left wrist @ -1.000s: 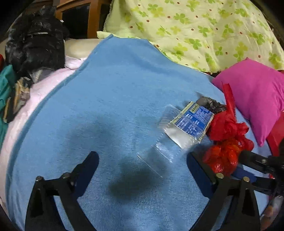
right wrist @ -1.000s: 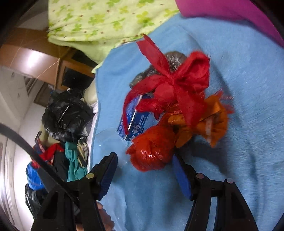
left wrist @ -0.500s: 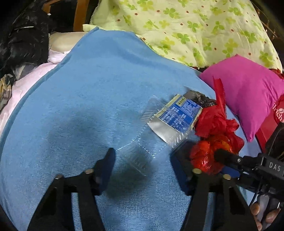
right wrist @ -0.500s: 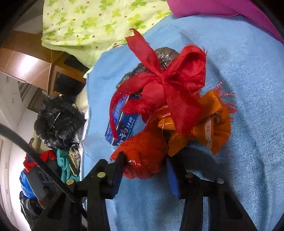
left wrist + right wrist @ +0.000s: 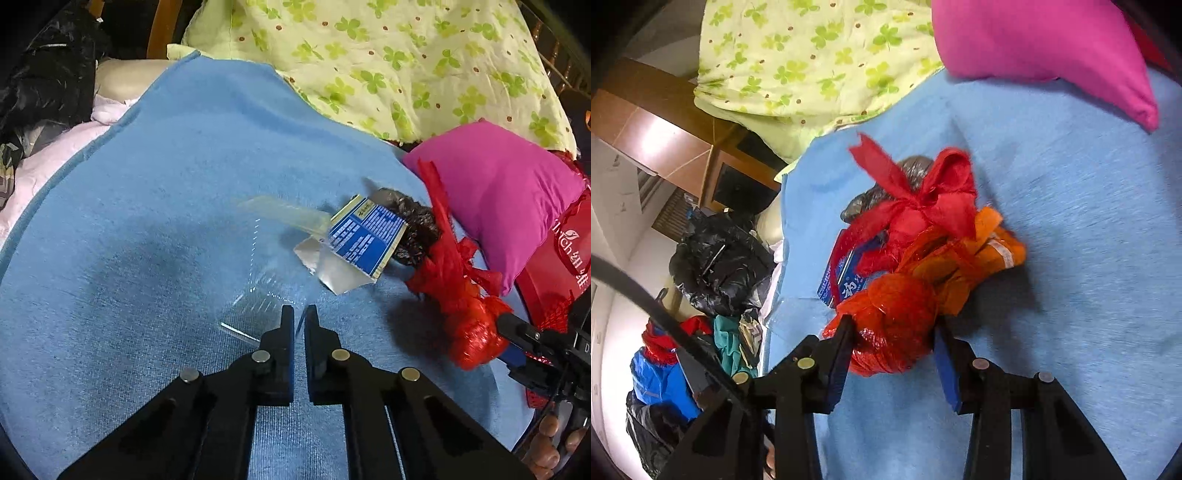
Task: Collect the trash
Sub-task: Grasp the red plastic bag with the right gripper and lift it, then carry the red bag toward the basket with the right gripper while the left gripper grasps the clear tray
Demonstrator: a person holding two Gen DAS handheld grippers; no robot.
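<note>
Because both pieces are trash, my left claw (image 5: 299,314) pinches the crinkled clear plastic bag (image 5: 258,295) while my right claw (image 5: 894,332) clamps the knotted red plastic bundle (image 5: 897,325).

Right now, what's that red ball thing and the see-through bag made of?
The red bundle looks like thin, shiny plastic bag film: it is crinkled, glossy and knotted at the top. The clear bag seems to be soft transparent plastic: the blue blanket shows through it, and its edges glint.

Blue sachet (image 5: 364,236): small white print, unreadable; red bag (image 5: 561,258): white lettering, illegible
</note>
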